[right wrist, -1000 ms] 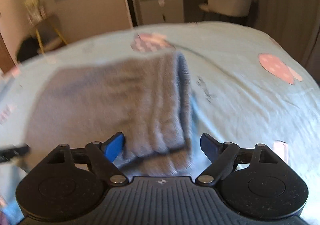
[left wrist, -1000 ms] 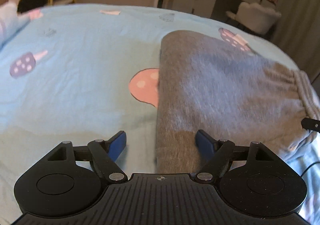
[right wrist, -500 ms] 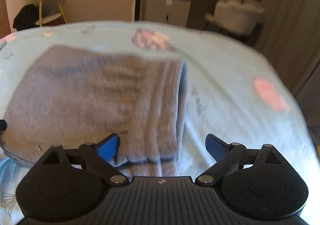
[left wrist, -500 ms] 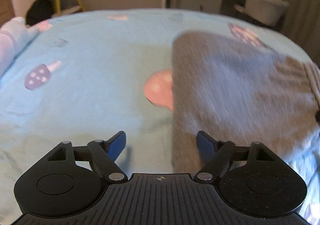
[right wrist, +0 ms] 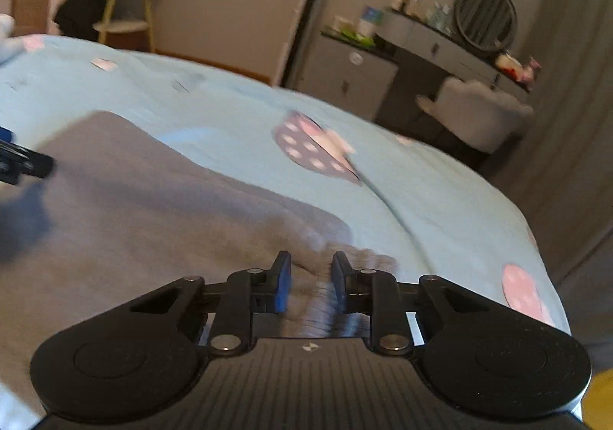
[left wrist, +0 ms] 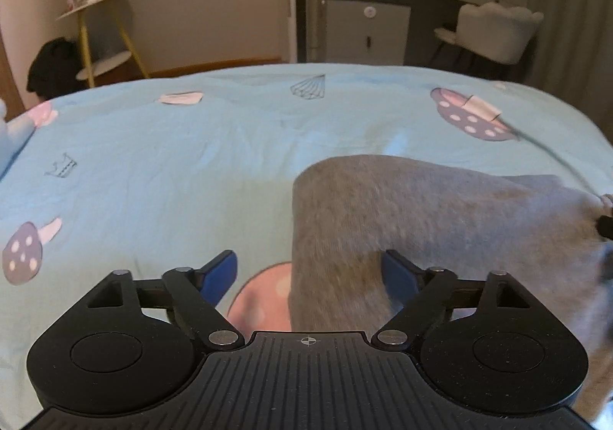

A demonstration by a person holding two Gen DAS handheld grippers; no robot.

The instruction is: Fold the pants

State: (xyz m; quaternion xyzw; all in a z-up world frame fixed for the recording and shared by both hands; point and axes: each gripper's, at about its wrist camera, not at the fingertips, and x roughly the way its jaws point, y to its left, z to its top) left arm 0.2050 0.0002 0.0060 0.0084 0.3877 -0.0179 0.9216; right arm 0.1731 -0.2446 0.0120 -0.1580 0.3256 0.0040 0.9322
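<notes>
Grey knit pants (left wrist: 440, 208) lie folded on the light blue bed sheet (left wrist: 172, 169). My left gripper (left wrist: 306, 261) hangs low over their left folded edge. Its jaws are opening, with that edge between the blue fingers and no pad pressing on it. My right gripper (right wrist: 311, 261) is at the elastic waistband of the pants (right wrist: 153, 208). Its jaws are closing, and gathered fabric is pinched between the pads. In the left wrist view the right gripper's tip (left wrist: 605, 227) shows at the right edge, where the cloth is drawn up. The left gripper (right wrist: 23, 162) shows at the right wrist view's left edge.
A drawstring (left wrist: 551, 154) trails from the waistband across the sheet. Beyond the bed's far edge stand a grey dresser (left wrist: 364, 28), a pale chair (left wrist: 494, 28) and a yellow-legged shelf (left wrist: 99, 39). A pale pillow (left wrist: 7, 135) lies at the left.
The right gripper's jaws closed from wide apart onto the waistband, and its view rolled. The left gripper moved forward over the bed, so the pink mushroom print is now under it.
</notes>
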